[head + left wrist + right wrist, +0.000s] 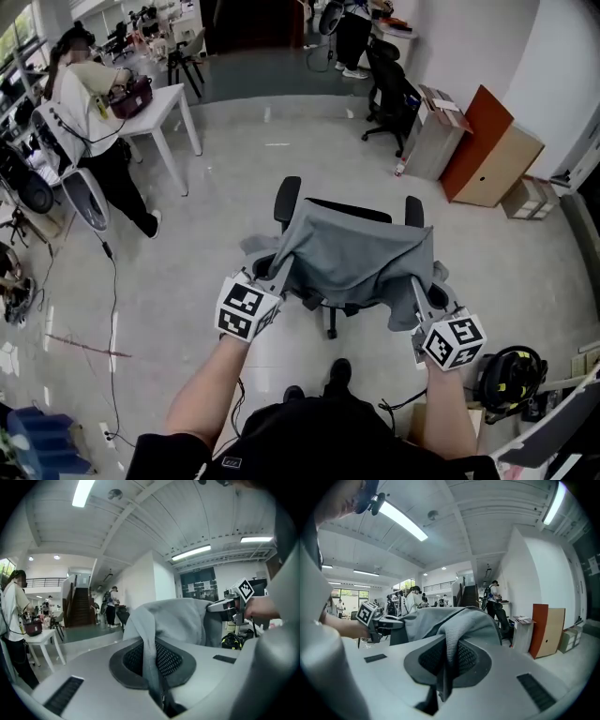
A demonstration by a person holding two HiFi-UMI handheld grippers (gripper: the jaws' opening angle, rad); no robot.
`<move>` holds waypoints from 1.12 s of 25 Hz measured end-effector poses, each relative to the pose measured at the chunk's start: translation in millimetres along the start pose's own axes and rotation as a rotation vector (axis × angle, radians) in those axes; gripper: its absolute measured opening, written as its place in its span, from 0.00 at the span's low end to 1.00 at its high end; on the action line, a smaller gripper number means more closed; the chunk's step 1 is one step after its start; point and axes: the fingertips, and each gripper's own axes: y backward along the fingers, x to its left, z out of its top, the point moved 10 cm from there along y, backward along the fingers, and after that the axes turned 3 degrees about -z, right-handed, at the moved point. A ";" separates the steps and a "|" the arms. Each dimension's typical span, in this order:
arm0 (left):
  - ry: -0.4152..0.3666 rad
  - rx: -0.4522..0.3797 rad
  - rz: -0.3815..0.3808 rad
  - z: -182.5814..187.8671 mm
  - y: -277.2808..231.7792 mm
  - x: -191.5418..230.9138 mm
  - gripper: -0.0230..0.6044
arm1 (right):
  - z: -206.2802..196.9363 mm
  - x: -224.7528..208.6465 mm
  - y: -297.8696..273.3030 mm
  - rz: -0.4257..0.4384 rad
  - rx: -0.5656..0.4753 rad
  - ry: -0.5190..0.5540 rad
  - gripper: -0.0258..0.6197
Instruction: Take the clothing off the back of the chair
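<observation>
A grey garment hangs over the back of a black office chair in the middle of the head view. My left gripper is shut on the garment's left edge, and my right gripper is shut on its right edge. In the left gripper view a fold of the grey cloth runs down between the closed jaws of my left gripper. The right gripper view shows the same: ribbed grey cloth is pinched in my right gripper. The cloth is stretched between the two grippers and hides the chair's backrest.
A person stands at a white table at the back left, beside a standing fan whose cable trails over the floor. Another black chair, cardboard boxes and an orange board stand at the back right. A yellow-black device lies near right.
</observation>
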 end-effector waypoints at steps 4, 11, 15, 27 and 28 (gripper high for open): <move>0.015 -0.070 -0.050 8.1 24.2 -14.7 0.05 | 0.7 21.2 22.6 -0.003 -0.044 -0.043 0.08; 0.008 -0.157 -0.112 30.4 63.3 -29.8 0.05 | 14.8 43.3 63.5 -0.036 -0.110 -0.089 0.08; 0.009 -0.196 -0.146 36.8 77.6 -47.3 0.05 | 21.0 53.7 86.4 -0.009 -0.184 -0.128 0.08; -0.007 -0.264 -0.165 67.9 107.1 -122.7 0.05 | 22.6 53.9 166.8 0.086 -0.307 -0.129 0.08; -0.005 -0.267 -0.164 67.7 107.8 -130.3 0.05 | 22.8 55.3 175.2 0.097 -0.317 -0.112 0.08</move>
